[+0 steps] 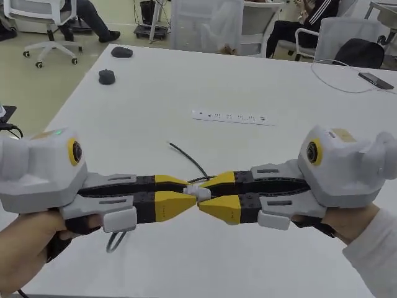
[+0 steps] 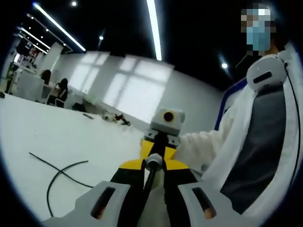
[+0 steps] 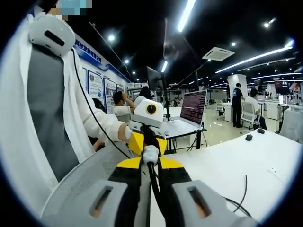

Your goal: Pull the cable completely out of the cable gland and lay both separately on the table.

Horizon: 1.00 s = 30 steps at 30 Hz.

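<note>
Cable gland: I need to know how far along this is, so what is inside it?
A black cable runs up to the cable gland. The left gripper and right gripper tips cover its ends, so its inside is hidden.

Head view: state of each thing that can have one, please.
Left hand-held gripper: shut on the cable gland.
Right hand-held gripper: shut on the cable gland.
Cable gland: held above the table.
Cable: threaded through the gland, trailing onto the table.
</note>
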Available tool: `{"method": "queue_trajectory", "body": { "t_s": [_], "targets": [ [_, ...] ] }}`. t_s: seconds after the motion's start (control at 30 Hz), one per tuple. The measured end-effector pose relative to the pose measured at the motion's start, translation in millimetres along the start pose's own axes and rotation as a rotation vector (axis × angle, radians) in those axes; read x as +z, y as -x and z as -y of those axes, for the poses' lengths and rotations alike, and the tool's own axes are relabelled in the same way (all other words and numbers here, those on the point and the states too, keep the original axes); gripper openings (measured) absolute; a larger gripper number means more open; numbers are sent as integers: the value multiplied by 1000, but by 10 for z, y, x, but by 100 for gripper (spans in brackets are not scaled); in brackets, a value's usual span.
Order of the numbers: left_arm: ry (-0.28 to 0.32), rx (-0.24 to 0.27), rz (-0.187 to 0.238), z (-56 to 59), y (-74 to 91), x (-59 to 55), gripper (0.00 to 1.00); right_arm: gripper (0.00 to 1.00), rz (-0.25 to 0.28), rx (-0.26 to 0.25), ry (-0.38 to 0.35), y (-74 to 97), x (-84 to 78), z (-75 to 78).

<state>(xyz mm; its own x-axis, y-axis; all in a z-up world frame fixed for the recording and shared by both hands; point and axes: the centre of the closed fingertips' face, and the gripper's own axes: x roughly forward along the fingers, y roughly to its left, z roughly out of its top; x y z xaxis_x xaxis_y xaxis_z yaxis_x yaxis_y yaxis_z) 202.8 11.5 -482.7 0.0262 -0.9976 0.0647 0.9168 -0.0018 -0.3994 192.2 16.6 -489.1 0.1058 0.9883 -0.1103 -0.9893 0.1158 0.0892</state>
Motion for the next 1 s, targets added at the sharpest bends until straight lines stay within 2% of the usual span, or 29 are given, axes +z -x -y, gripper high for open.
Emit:
{"method": "queue_trajectory", "body": {
  "t_s": [0.03, 0.1, 0.17, 0.23, 0.3, 0.5, 0.6, 0.67, 0.87, 0.93, 1.0],
  "targets": [
    [-8, 2, 0, -1, -1, 0, 15, 11, 1, -2, -4, 0, -5, 9],
    [-25, 5, -1, -6, 0, -1, 15, 11, -7, -8, -63, 6, -31, 31],
    [-48, 10, 4, -10, 7, 12, 15, 12, -11, -15, -45, 21, -40, 51],
    [-64, 9, 16, 0, 22, 46, 15, 16, -35, -38, -9, 52, -82, 94],
    [-87, 13, 23, 4, 32, 70, 15, 18, -51, -34, -9, 72, -108, 83],
    [-136, 5, -16, 33, -21, 17, 15, 7, -59, -31, 9, 84, -120, 61],
    [-142, 2, -16, 36, -44, 16, 15, 6, -69, -20, 10, 74, -143, 35],
    [-148, 6, -14, 25, -44, 21, 15, 4, -67, -25, 43, 87, -146, 33],
    [-212, 14, -9, 47, -80, 26, 16, 2, -60, -13, 55, 96, -129, 15],
    [-208, 1, -3, 69, -100, 31, 19, 2, -48, -10, 63, 94, -110, 1],
    [-189, -17, -12, 98, -149, -2, 25, 2, -35, -5, 65, 89, -82, -5]
  ]
}}
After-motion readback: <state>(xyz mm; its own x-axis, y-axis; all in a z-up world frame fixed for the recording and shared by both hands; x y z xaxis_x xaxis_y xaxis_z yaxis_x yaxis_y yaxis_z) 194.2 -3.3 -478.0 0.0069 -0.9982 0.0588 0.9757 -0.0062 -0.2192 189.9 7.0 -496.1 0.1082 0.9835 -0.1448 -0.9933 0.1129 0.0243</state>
